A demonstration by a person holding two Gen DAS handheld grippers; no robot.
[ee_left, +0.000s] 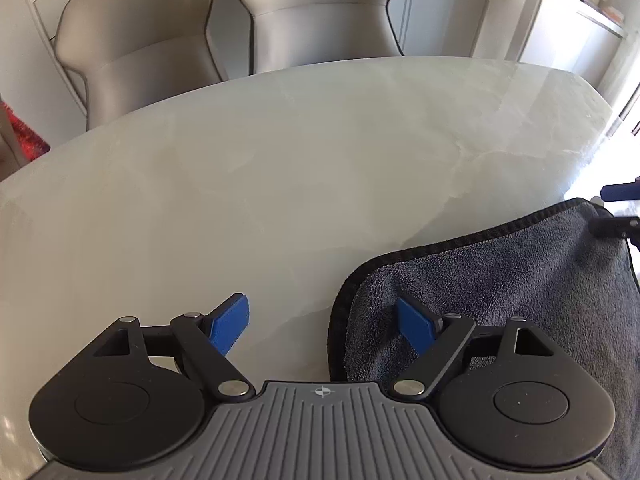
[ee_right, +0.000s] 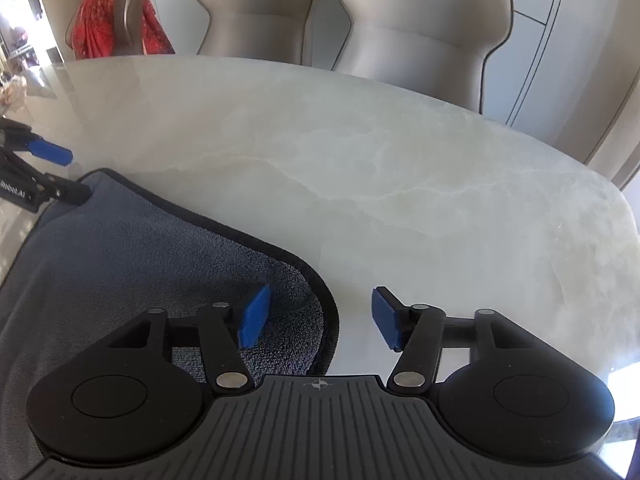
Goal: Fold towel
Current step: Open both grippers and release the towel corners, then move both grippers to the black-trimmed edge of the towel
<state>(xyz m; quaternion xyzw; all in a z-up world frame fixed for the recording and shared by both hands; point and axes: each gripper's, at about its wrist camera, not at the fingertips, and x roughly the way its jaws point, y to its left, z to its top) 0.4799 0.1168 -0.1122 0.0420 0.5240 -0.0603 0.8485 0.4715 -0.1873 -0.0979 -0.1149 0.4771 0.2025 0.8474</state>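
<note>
A dark grey-blue towel (ee_left: 500,280) with black edging lies flat on the pale marble table (ee_left: 280,180). My left gripper (ee_left: 322,326) stands open over the towel's rounded left corner, one blue pad above the cloth and the other above bare table, neither pressing on it. In the right wrist view the same towel (ee_right: 140,248) fills the lower left. My right gripper (ee_right: 318,318) is open astride the towel's right corner, with its left pad above the cloth and its right pad above the table. Each gripper shows at the edge of the other's view.
Two beige padded chairs (ee_left: 320,12) stand behind the table's far edge. A red cloth (ee_right: 108,20) hangs over another chair at the far left. White cabinets (ee_right: 540,20) line the wall behind. Bright light falls on the table's right end (ee_left: 580,184).
</note>
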